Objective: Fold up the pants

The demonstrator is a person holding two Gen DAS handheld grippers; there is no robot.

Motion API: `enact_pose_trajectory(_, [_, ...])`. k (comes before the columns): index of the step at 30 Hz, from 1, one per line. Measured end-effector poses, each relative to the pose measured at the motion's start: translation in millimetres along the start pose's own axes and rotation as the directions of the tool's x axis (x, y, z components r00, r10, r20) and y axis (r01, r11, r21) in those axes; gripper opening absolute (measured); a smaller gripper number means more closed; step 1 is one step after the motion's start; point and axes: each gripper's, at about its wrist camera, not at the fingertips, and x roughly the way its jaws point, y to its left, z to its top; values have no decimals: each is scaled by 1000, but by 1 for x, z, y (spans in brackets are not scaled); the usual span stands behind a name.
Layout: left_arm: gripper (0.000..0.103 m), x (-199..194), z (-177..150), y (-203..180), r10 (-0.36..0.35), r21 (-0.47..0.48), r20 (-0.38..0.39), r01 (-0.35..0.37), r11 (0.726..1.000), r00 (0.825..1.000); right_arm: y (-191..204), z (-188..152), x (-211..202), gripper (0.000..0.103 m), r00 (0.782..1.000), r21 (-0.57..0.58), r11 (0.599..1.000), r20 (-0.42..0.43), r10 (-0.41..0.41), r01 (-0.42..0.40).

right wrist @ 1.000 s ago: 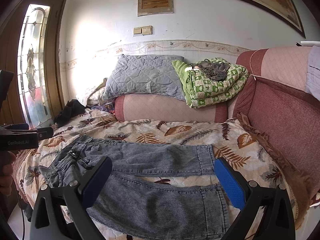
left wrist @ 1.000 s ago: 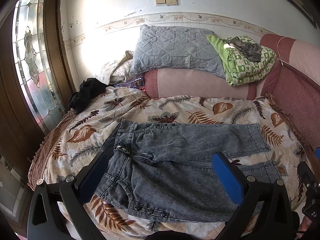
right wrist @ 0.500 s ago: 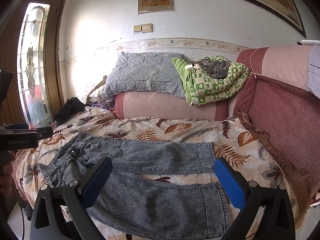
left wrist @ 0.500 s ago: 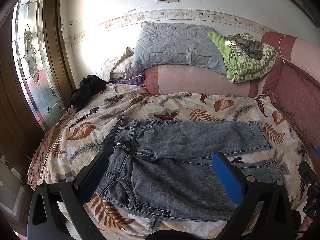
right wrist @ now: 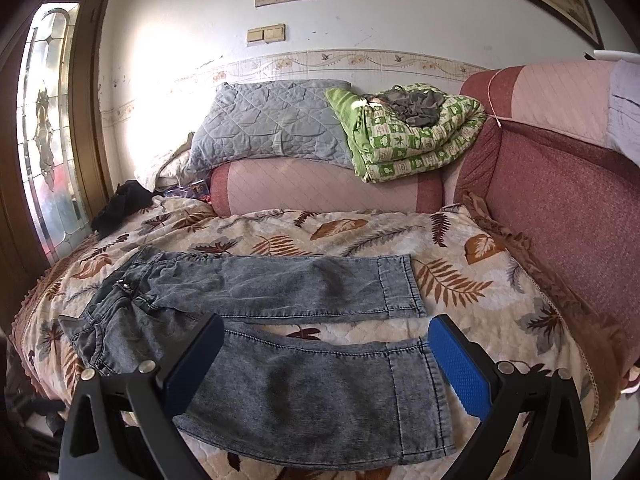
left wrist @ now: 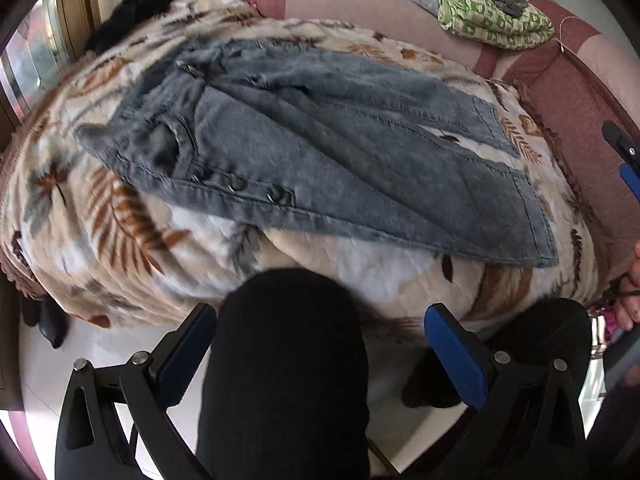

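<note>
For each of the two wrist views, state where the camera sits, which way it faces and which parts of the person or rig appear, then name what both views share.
Left wrist: rides the left gripper, tilted down at the bed's near edge; the jeans lie beyond, the person's dark-clad leg fills the gap between the open fingers.
Right wrist: rides the right gripper, facing level across the bed toward the wall; only its own open fingers show.
Shared: jeans, leaf-print bedspread, green quilt.

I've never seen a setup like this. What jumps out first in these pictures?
A pair of grey washed-denim pants lies spread flat, both legs apart, across a leaf-patterned quilted bedspread. Behind it, a green-and-white patterned folded blanket sits on the pink bolster. In front, the right gripper shows blue-padded fingers held wide apart, holding nothing.
</note>
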Motion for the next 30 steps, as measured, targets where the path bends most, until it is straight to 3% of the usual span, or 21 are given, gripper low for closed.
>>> enact_pose_trajectory(3, [103, -11, -2, -4, -104, 3, 48, 104, 995, 993, -17, 4, 16, 103, 1000, 35, 999, -14, -17, 17])
enact_pose_trajectory(7, [103, -5, 8, -22, -95, 96, 23, 92, 991, 995, -45, 20, 56, 103, 997, 70, 996, -47, -59, 62])
enact_pose_trajectory(11, [103, 2, 43, -18, -37, 165, 73, 25, 986, 997, -84, 37, 113, 103, 988, 166, 983, -147, -56, 80])
enact_pose_trajectory(14, [103, 13, 101, 10, 68, 153, 102, -84, 985, 992, -113, 46, 154, 103, 978, 284, 954, -206, -38, 97])
enact_pose_trajectory(18, [103, 28, 202, 72, 293, 52, 195, -308, 950, 936, -142, 48, 209, 103, 952, 382, 911, -304, -31, 152])
enact_pose_trajectory(20, [103, 42, 250, 105, 380, -1, 197, -388, 922, 904, -148, 47, 232, 103, 937, 386, 905, -348, -39, 181])
enact_pose_trajectory(22, [103, 63, 296, 134, 428, -41, 159, -427, 903, 890, -150, 47, 250, 103, 926, 379, 904, -376, -44, 196])
enact_pose_trajectory(25, [103, 98, 345, 164, 417, -60, 80, -414, 908, 905, -154, 49, 271, 103, 917, 366, 909, -397, -39, 198])
enact_pose_trajectory(30, [103, 147, 394, 185, 339, -135, -28, -339, 931, 940, -159, 62, 294, 103, 912, 327, 925, -408, -45, 193])
